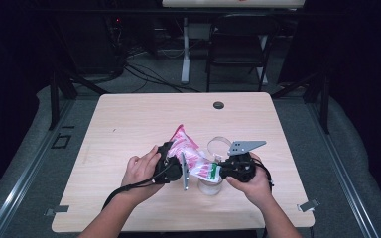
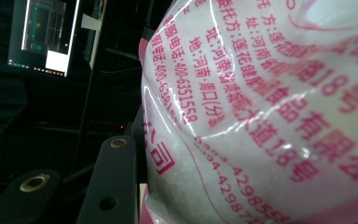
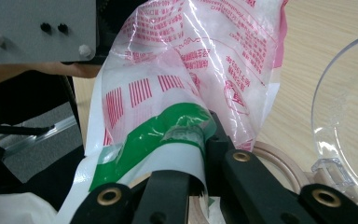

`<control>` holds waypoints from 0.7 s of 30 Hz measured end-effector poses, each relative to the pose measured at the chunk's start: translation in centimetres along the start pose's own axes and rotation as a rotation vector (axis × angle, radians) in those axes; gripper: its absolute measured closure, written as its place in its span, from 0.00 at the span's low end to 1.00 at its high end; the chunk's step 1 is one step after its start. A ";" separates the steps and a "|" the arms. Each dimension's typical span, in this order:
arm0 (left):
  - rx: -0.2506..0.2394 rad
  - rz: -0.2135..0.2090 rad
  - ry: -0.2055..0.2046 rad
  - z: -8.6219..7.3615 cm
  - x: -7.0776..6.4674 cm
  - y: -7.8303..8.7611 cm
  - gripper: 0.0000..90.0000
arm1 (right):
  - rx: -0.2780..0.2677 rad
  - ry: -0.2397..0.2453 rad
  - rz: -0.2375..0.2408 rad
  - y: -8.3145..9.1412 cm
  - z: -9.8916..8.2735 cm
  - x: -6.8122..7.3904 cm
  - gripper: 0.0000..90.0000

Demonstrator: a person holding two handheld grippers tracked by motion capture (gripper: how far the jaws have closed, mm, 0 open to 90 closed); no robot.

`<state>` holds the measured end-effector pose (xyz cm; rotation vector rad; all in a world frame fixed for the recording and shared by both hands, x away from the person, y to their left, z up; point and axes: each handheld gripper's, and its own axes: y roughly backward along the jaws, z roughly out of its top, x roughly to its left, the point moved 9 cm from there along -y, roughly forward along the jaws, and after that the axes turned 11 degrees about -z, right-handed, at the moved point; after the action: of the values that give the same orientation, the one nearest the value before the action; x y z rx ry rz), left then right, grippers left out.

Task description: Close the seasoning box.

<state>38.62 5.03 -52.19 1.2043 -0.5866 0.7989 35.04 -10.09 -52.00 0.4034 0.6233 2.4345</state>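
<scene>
Leftmost, the left gripper (image 1: pixel 174 167) clamps the fat upper body of the bag (image 1: pixel 188 151), which hangs between both tools over the table (image 1: pixel 129 119). Rightward, the right gripper (image 3: pixel 193 186) pinches the bag's green-banded mouth directly above the jar (image 1: pixel 211 185); pouring should go best with that mouth steady and the left end lifted slowly.

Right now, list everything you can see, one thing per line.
bag: one, clear plastic with pink print and a green band, white grains inside, held above the table between both grippers.
jar: one, clear, on the table under the bag's lower end.
lid: one, clear, beside the jar.
table: one, light wood.
chair: one, black, behind the table.
left gripper: black, holding the bag.
right gripper: black, clamped on the bag's green end.
</scene>
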 end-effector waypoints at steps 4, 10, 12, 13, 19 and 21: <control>0.001 0.010 -0.010 0.1 0.1 0.0 0.67 | 0.008 0.006 -0.004 -0.1 -0.2 0.0 1.00; 0.001 0.013 -0.016 0.4 0.1 -0.1 0.67 | 0.014 0.000 -0.007 -0.1 -0.5 -0.2 1.00; -0.002 0.016 -0.018 0.5 0.2 -0.1 0.67 | 0.013 -0.001 -0.009 0.0 -0.5 -0.2 1.00; -0.002 0.019 -0.026 0.6 0.2 0.0 0.67 | 0.013 0.000 -0.009 0.0 -0.5 -0.2 1.00; 0.002 0.029 -0.034 0.8 0.3 0.1 0.67 | 0.009 -0.006 -0.017 0.2 -0.7 -0.3 1.00; 0.000 0.030 -0.040 1.0 0.3 0.1 0.67 | 0.010 -0.005 -0.020 0.2 -0.7 -0.3 1.00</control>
<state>38.70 4.20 -51.60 1.2159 -0.6386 0.8020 34.86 -10.68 -52.55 0.4051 0.6353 2.4118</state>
